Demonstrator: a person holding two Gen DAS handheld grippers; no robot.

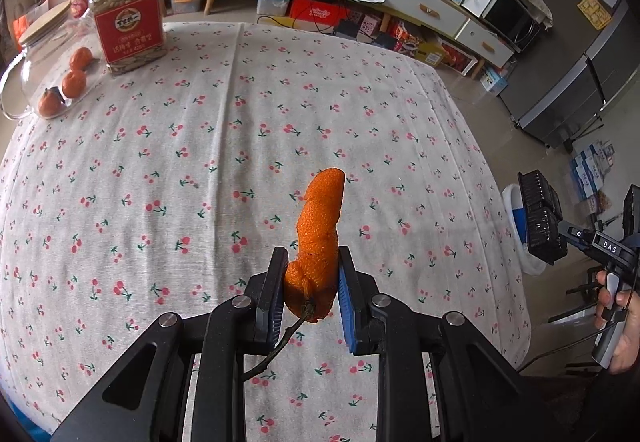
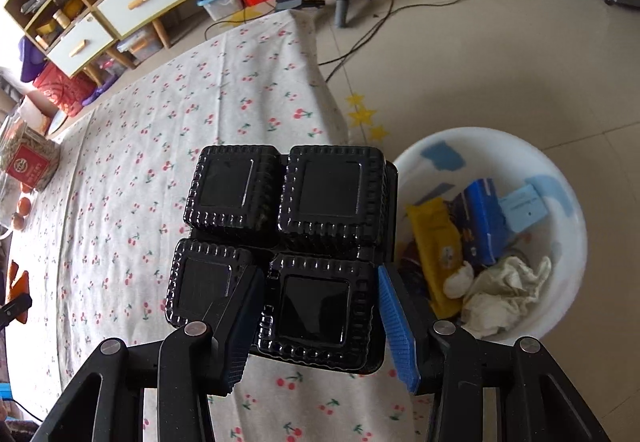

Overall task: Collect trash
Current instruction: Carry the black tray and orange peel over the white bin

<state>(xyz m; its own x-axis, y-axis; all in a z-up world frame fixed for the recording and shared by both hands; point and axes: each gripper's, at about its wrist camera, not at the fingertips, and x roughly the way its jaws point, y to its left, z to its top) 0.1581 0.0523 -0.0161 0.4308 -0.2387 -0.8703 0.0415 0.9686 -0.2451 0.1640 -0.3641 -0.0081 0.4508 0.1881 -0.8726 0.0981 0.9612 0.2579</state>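
Cluttered living room, low white-and-wood shelving along the wall; counter [image 1: 240, 122] under a white cherry-print cloth.

Left claw [image 1: 312, 282] is clamped on a strip of orange tangerine peel with its stem [image 1: 320, 226], held above the cloth. Right claw [image 2: 316, 318] is clamped on a black four-cell moulded plastic tray [image 2: 288, 226], held near the counter's edge, close to the round white plastic bin [image 2: 560, 178] on the floor. The bin already holds wrappers and crumpled tissue.

Step in hand looks like carry-to-bin, both loads picked, neither dropped. Next: swing the tray fully over the bin's mouth before parting the claw, since it's wide and could catch the rim. The peel has further to go, across the counter to that side.

Far corner: clear plastic jar of seeds with red label [image 1: 128, 10], three whole tangerines [image 1: 74, 82] beside it. Probably not trash.
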